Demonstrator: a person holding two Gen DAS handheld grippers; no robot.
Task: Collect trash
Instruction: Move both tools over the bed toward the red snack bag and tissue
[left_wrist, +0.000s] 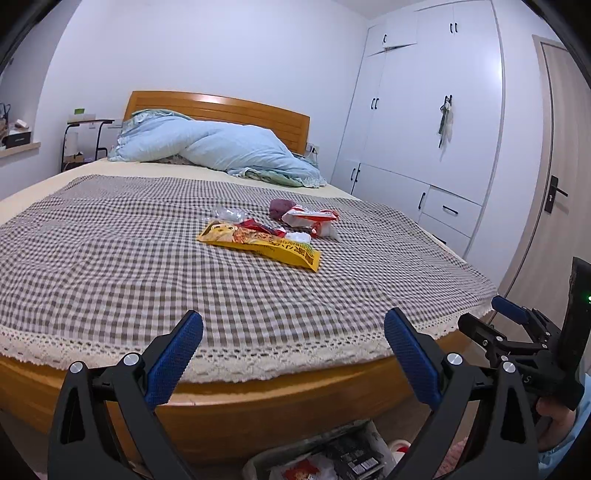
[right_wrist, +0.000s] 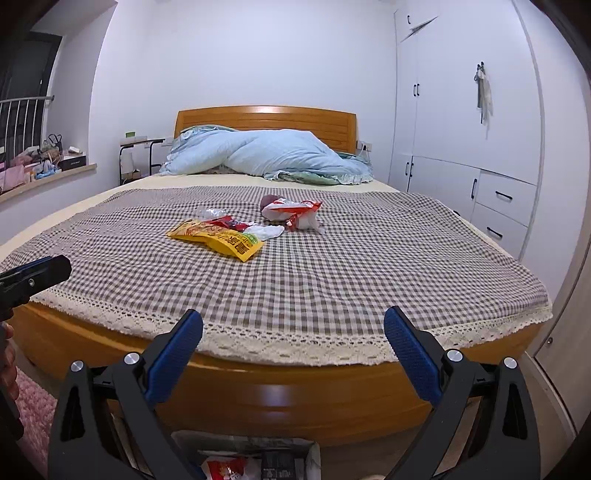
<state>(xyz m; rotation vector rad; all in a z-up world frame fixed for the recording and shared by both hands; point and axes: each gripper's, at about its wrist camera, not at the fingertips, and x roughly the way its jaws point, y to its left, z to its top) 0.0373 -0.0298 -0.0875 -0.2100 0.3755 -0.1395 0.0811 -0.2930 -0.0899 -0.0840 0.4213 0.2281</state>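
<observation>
Your left gripper (left_wrist: 293, 345) and right gripper (right_wrist: 293, 345) gape empty; the bin (left_wrist: 258, 463) holds some trash, but the wrappers (left_wrist: 258, 243) remain on the bed (left_wrist: 147, 258).

Checked bedspread (right_wrist: 295, 280) lay bare between my claws and the yellow wrapper (right_wrist: 218, 240); quilt (right_wrist: 266, 155) heaped only at the headboard.

A home bedroom: wooden bed (right_wrist: 295, 387) (quilt (right_wrist: 266, 155) rumpled), white wardrobe (right_wrist: 461, 129).
</observation>
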